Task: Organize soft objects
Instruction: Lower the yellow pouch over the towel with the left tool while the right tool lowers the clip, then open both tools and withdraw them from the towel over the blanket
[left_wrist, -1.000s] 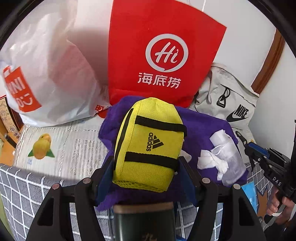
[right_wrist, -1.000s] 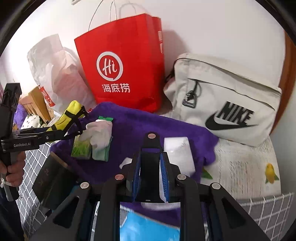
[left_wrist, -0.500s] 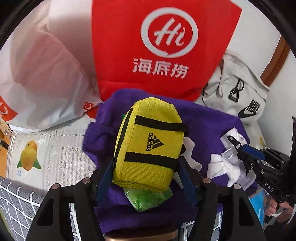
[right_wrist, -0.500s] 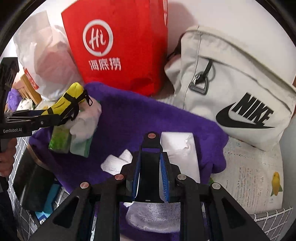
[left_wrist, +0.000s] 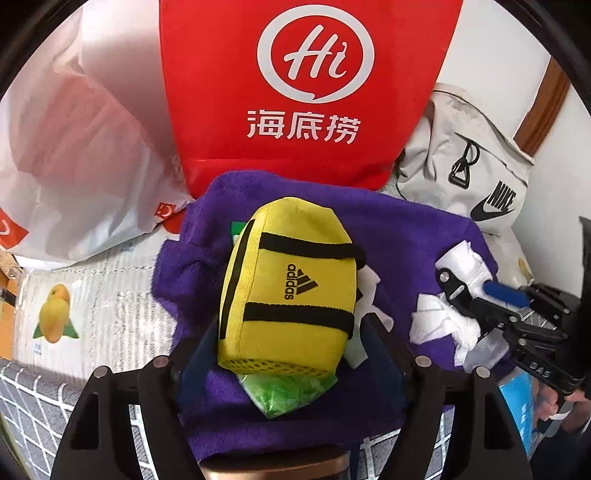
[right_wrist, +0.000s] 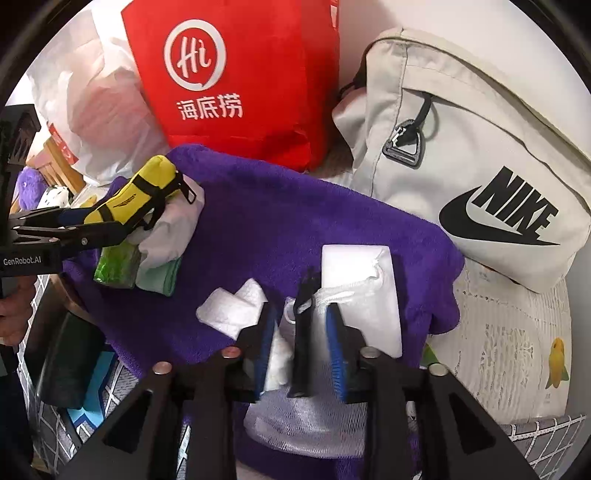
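Note:
My left gripper (left_wrist: 288, 343) is shut on a yellow Adidas pouch (left_wrist: 284, 291) and holds it over the purple towel (left_wrist: 406, 236), above a green packet (left_wrist: 284, 387). The pouch also shows in the right wrist view (right_wrist: 144, 192), at the towel's left end. My right gripper (right_wrist: 301, 317) is open, its jaws parted around the top of a white mesh drawstring bag (right_wrist: 317, 417) on the purple towel (right_wrist: 280, 218). A white folded pack (right_wrist: 358, 291) lies just behind it. Crumpled white tissue (right_wrist: 232, 306) lies to its left.
A red paper bag (left_wrist: 306, 88) stands behind the towel. A white plastic bag (left_wrist: 74, 155) is to its left and a beige Nike bag (right_wrist: 472, 155) to its right. A dark box (right_wrist: 70, 365) sits at the towel's left front, on a grey checked cover (left_wrist: 29, 398).
My right gripper has opened from shut and moved down onto the white mesh bag. My left gripper has carried the yellow pouch forward over the towel and the green packet.

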